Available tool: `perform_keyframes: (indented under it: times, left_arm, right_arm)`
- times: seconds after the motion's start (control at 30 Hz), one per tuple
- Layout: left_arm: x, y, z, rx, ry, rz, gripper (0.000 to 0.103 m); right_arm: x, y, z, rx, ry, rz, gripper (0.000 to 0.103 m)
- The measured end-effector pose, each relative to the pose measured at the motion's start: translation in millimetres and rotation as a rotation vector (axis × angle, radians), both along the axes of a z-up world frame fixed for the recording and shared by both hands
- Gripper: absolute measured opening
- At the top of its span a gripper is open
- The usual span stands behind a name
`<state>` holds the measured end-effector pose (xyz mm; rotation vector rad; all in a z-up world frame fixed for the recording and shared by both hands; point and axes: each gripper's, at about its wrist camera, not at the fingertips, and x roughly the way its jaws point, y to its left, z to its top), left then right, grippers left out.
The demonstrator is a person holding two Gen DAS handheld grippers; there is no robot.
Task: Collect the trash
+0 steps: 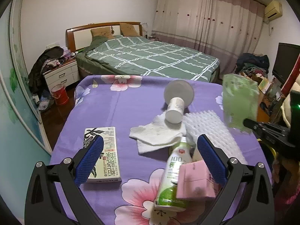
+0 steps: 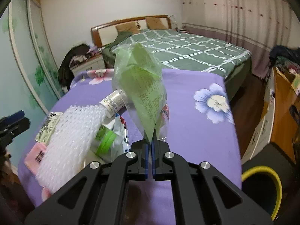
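1. The right gripper's [image 2: 150, 142] jaws are clamped on the bottom corner of a clear plastic bag with a green printed sheet inside [image 2: 140, 86], which stands lifted above the desk [image 2: 196, 140], draped in a purple floral cloth.
2. The left gripper's [image 1: 150, 155] jaws stand wide apart and hold nothing, hovering over a green-and-white plastic bottle [image 1: 173, 178] and a pink carton [image 1: 195, 181].
3. A white paper cup [image 1: 175, 110] lies tipped on a crumpled white tissue [image 1: 157, 135], beside a sheet of white bubble wrap [image 1: 208, 127].
4. A flat printed box [image 1: 105, 150] lies to the left.
5. A yellow-rimmed bin [image 2: 262, 187] sits beside the desk.
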<state>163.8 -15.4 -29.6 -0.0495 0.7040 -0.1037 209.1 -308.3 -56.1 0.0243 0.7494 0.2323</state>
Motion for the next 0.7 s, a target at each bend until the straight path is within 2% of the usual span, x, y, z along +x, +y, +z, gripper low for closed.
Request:
perform_keyframes:
  times: [0.1, 0.3, 0.53, 0.7]
  left_arm:
    - [-8, -4, 4, -0.001, -0.013, -0.019, 0.098]
    - [-28, -13, 9, -0.01, -0.035, -0.057, 0.098]
    - [-47, -24, 1, -0.005, -0.021, -0.08, 0.098]
    - [-51, -30, -11, -0.004, 0.012, -0.085, 0.098]
  right_arm:
    - [-26, -23, 4, 0.036, -0.002, -0.048, 0.002]
    - [-72, -74, 0, 0.036, 0.019, -0.197, 0.002]
    - [-107, -146, -27, 0.029, 0.078, -0.405, 0.003]
    - [-113, -179, -59, 0.018, 0.139, -0.498, 0.003]
